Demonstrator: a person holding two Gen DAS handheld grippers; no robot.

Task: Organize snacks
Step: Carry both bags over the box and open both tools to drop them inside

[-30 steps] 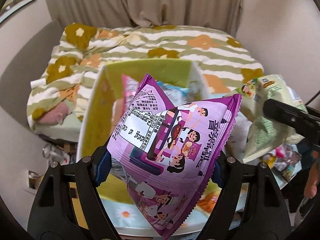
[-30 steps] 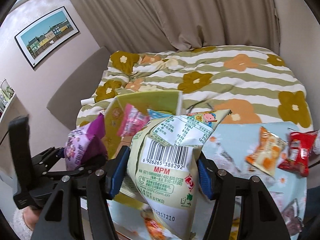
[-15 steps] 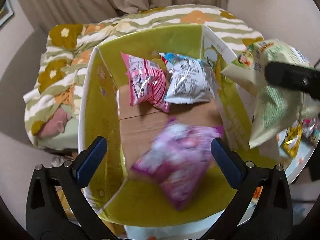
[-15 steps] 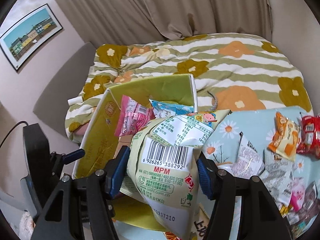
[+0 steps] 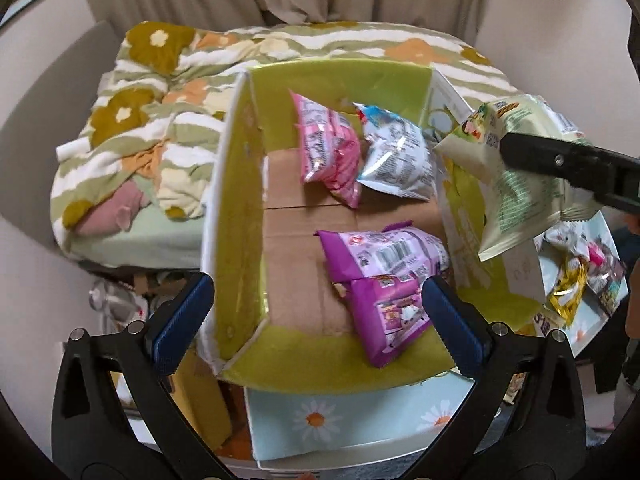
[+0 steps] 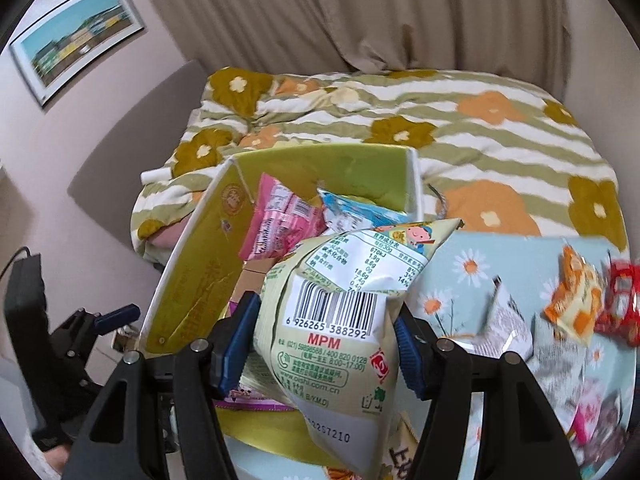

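A: What were the left tongs (image 5: 316,312) doing?
B: Their jaws had just swung wide with nothing between the pads; the purple packet (image 5: 382,276) lay below them on the floor of the green box (image 5: 236,200), the pink packet (image 5: 324,148) and silver packet (image 5: 396,156) beyond.
A: And the right tongs (image 6: 326,344)?
B: Clamped on the pale green packet (image 6: 340,320), the box just behind it; loose snacks (image 6: 576,304) lay on the daisy cloth (image 6: 464,264) to their right.

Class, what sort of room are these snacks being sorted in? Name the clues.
Most likely a bedroom at home: a bed with a flowered quilt, long curtains behind it, and a framed picture on the wall.
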